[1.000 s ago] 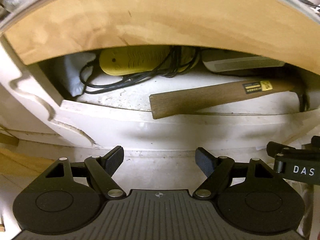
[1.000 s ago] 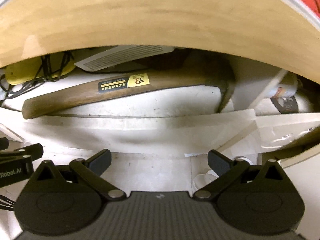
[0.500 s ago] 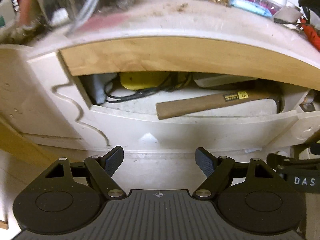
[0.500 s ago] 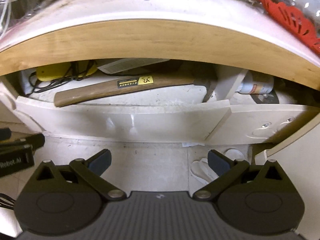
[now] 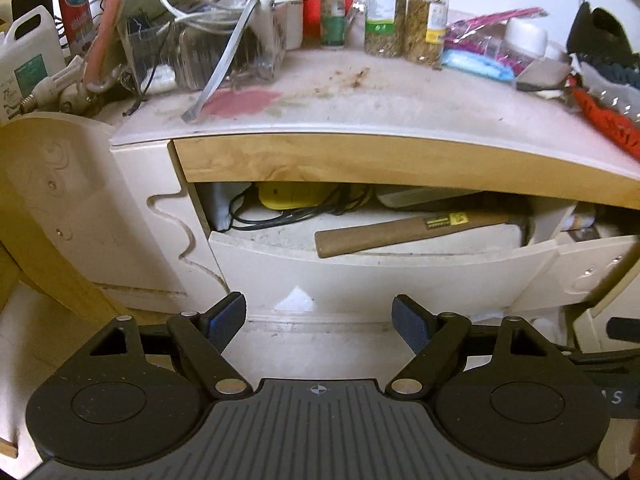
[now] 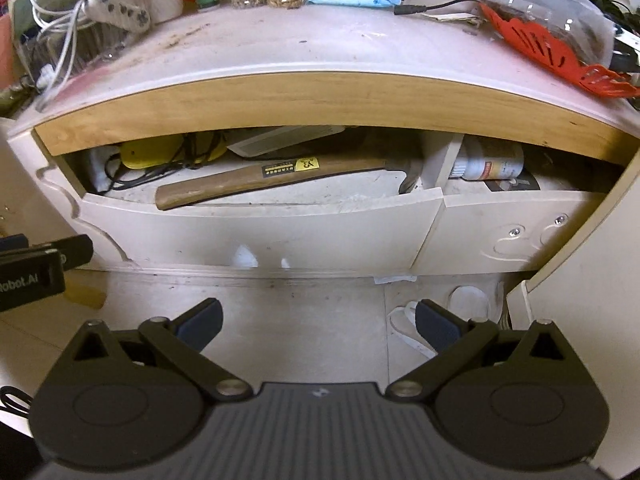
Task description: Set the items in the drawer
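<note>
A white drawer (image 5: 360,276) stands partly open under the wooden desk edge; it also shows in the right wrist view (image 6: 260,228). Inside lie a wooden-handled hammer (image 5: 404,230) (image 6: 256,182), a yellow device with a black cord (image 5: 296,196) (image 6: 156,152) and a flat white item (image 6: 280,140). My left gripper (image 5: 318,320) is open and empty, back from the drawer front. My right gripper (image 6: 318,322) is open and empty, also back from the drawer.
The desk top (image 5: 360,96) carries jars (image 5: 404,12), a clear box with cables (image 5: 224,48), a power strip (image 6: 120,10) and a red plastic piece (image 6: 552,52). A second drawer (image 6: 520,228) on the right holds a white bottle (image 6: 492,162). A wooden chair leg (image 5: 48,256) stands left.
Both grippers have pulled back and up from the drawer opening, so the desk top has come into view. The hammer and other items lie as before.
</note>
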